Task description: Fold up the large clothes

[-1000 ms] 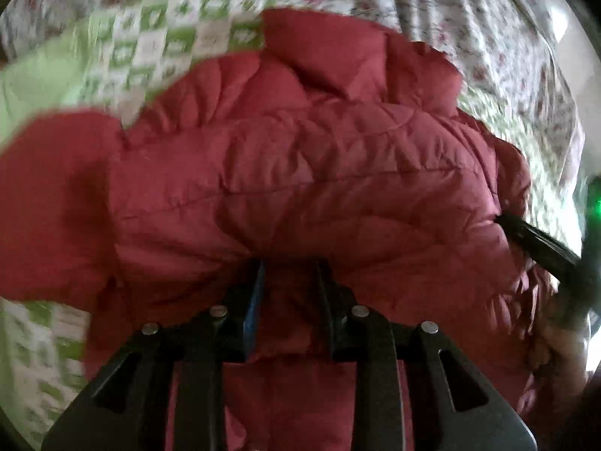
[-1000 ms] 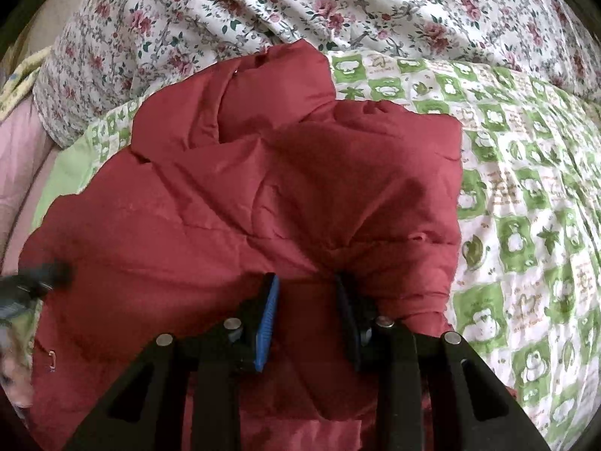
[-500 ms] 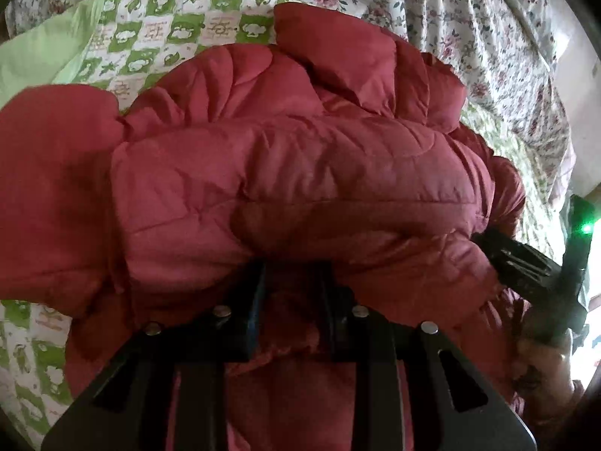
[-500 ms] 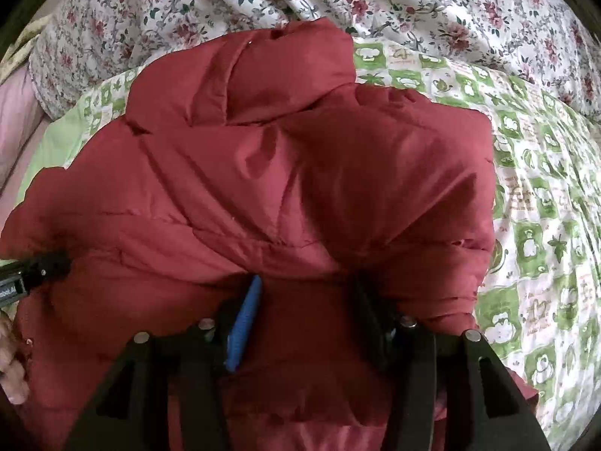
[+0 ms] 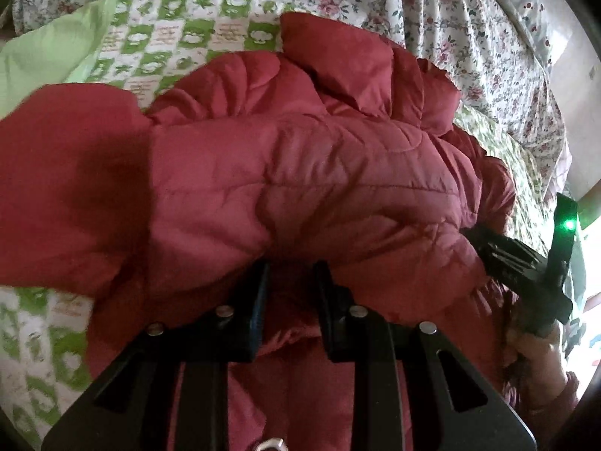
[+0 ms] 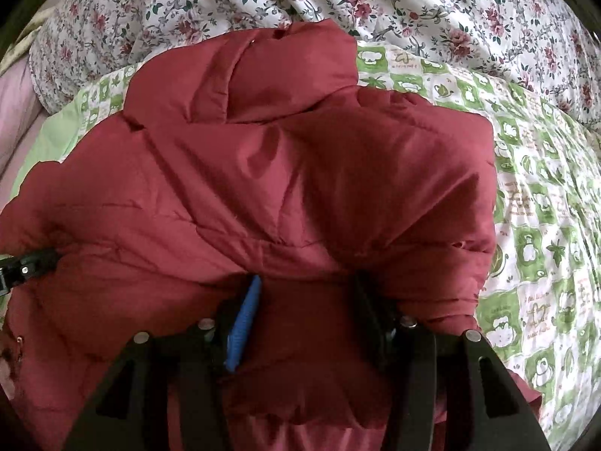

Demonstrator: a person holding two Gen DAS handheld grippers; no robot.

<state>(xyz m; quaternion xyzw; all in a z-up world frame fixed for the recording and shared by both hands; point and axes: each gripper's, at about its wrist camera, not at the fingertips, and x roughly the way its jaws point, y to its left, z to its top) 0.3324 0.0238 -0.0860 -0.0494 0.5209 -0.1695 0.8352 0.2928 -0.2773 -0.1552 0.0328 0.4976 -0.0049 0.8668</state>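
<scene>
The red puffer jacket [image 5: 300, 173] lies on the green-and-white patterned quilt [image 5: 157, 41], with the floral sheet [image 5: 469, 37] behind it, and you hold its near edge doubled up towards the collar end.

On the left, your left gripper [image 5: 289, 274] has its jaws set narrow, pinching a thick roll of the quilted fabric; the padded layer bulges over the fingertips and hides them. Compared with a second ago, this roll stands higher and closer to the camera, and it now covers more of the lower body of the jacket. The hood [image 5: 338, 60] sits beyond the fold, towards the floral sheet.

Moving right, your right gripper [image 6: 304, 289] grips the same folded edge, but its jaws stand wider than they did a second ago: the blue pad [image 6: 244, 323] and the opposite finger have drawn apart, with fabric bunched between them. Whether that grip is loosening I cannot tell; cloth covers the tips. From this side the jacket fills far more of the view than before, so the hem has been carried forward over the body.

That suggests the bottom-to-top fold is well under way but not laid down. You probably need to lower both corners together, level, so the padding does not spring back.
</scene>
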